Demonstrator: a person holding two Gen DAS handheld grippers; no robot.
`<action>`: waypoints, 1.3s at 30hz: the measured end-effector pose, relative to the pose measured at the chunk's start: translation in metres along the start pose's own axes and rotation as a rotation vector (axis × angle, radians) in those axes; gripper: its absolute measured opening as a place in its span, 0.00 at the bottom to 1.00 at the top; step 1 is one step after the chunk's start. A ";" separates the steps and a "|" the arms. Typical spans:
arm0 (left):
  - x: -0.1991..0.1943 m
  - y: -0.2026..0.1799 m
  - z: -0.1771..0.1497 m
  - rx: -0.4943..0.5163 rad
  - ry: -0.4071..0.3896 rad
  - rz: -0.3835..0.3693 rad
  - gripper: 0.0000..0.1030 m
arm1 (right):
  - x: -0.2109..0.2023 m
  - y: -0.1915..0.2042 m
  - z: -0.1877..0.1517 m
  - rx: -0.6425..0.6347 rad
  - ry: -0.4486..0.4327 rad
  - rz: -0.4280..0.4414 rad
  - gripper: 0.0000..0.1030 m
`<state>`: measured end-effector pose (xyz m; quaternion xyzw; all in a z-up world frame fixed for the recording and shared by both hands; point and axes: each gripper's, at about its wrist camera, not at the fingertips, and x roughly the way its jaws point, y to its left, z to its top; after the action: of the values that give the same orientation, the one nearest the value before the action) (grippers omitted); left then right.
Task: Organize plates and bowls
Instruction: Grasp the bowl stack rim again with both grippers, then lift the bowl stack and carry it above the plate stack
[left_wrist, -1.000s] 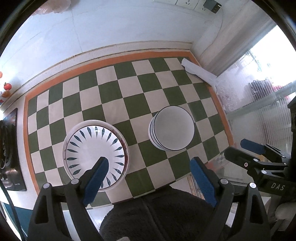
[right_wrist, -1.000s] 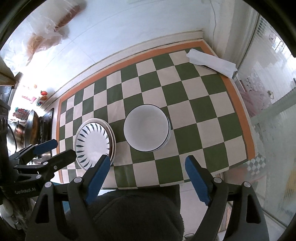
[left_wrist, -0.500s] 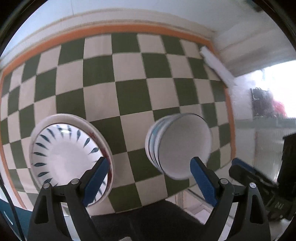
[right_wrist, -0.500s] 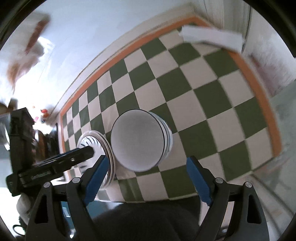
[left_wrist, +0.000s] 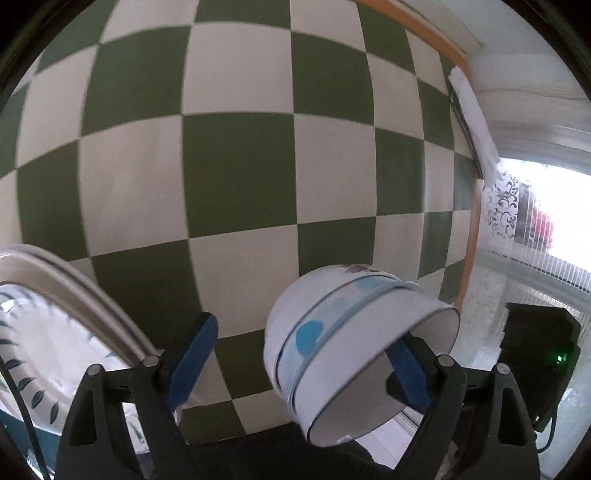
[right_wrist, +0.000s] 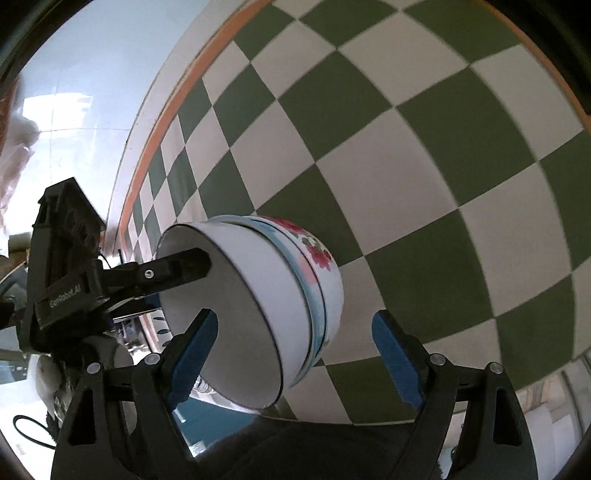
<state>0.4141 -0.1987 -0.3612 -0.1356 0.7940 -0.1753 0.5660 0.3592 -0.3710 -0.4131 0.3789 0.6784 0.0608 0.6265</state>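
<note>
Straddling stack of white enamel bowls (left_wrist: 354, 343) on green-white checkered cloth (left_wrist: 240, 177): left gripper (left_wrist: 299, 354) closing, not gripping; right gripper (right_wrist: 295, 350) wide, holding nothing. Leaf-patterned white plates (left_wrist: 48, 332) beside.

Plate stack (left_wrist: 48, 332) cut off at left edge; its count perhaps unreadable through blur.

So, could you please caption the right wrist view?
Open right tool straddling stacked bowls on a checkered cloth.

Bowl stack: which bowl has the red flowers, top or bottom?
The bottom bowl, nearest the checkered cloth. The top bowl is plain white with a dark rim; a blue-patterned one sits between.
</note>
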 end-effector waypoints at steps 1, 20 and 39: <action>0.004 0.000 0.001 -0.002 0.011 -0.006 0.80 | 0.005 -0.002 0.001 0.006 0.009 0.013 0.85; 0.016 -0.008 -0.006 0.110 -0.034 -0.043 0.50 | 0.044 -0.010 0.013 0.021 0.031 0.097 0.53; -0.012 -0.002 -0.019 0.062 -0.115 -0.039 0.50 | 0.022 0.009 0.019 -0.084 0.041 0.110 0.48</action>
<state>0.4004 -0.1936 -0.3444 -0.1431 0.7516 -0.2028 0.6112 0.3823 -0.3589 -0.4298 0.3875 0.6661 0.1314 0.6236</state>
